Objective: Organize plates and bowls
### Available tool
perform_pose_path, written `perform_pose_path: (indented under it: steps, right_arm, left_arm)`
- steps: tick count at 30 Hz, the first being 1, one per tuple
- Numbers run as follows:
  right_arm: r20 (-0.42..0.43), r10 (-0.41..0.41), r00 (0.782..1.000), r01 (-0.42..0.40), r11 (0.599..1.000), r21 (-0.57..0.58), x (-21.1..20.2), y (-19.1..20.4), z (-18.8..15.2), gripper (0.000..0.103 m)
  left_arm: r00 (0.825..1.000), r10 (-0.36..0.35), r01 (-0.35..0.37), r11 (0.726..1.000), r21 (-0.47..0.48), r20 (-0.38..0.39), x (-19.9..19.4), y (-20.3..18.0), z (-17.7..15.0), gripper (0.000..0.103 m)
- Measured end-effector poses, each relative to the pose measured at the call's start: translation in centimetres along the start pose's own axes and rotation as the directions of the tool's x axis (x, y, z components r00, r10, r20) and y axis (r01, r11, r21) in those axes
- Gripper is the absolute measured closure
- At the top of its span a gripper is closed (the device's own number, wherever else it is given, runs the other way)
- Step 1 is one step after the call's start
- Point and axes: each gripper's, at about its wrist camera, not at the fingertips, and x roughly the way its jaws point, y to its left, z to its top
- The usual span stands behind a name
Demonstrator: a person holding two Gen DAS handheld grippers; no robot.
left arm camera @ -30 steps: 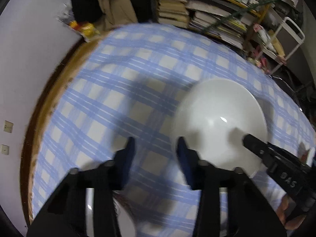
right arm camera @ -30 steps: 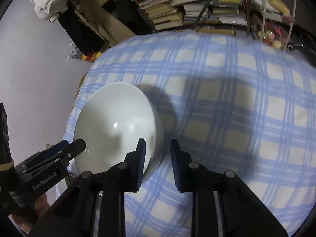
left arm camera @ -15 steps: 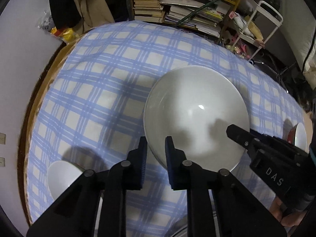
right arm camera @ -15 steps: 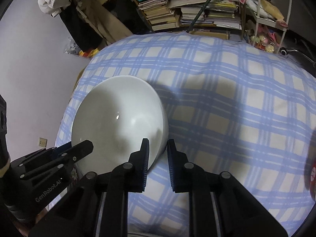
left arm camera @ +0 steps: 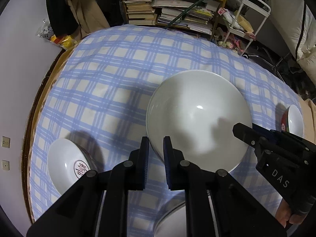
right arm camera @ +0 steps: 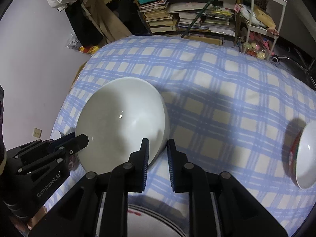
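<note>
The large white bowl (left arm camera: pixel 197 118) hangs above the blue checked tablecloth (left arm camera: pixel 118 69), clamped at opposite rims by both grippers. To the left of the left gripper (left arm camera: pixel 155 150) a smaller bowl with a red mark (left arm camera: pixel 67 167) sits on the cloth. The left gripper's pads pinch the big bowl's near-left rim. The right gripper (right arm camera: pixel 157 150) likewise grips the rim on its side of the bowl, jaws nearly together. Further right, another small bowl (right arm camera: pixel 306 154) sits by the cloth's edge.
</note>
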Motion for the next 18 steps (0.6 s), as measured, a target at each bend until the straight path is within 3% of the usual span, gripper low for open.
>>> perform_pose_path:
  steps: [10,13,17,18]
  right_arm:
    - [-0.010,-0.024,1.000,0.023,1.000,-0.021,-0.5,-0.3,-2.8,0.085]
    - [-0.004,-0.013,1.000,0.013,1.000,-0.026,-0.7,0.0,-3.1,0.085]
    - [-0.001,0.021,1.000,-0.021,1.000,-0.010,-0.8,0.1,-2.9,0.085]
    - [0.001,0.022,1.000,-0.021,1.000,-0.013,-0.9,0.3,-2.8,0.085]
  left_arm:
    - [1.000,0.016,-0.016,1.000,0.001,-0.022,1.0,-0.8,-1.9,0.089]
    - [1.000,0.000,0.000,1.000,-0.010,-0.027,0.9,-0.3,-2.1,0.089]
    - [0.996,-0.089,0.088,0.996,-0.022,-0.028,0.5,-0.4,-2.0,0.089]
    - [0.997,-0.071,0.070,0.997,-0.017,-0.024,0.4,-0.6,-1.9,0.089]
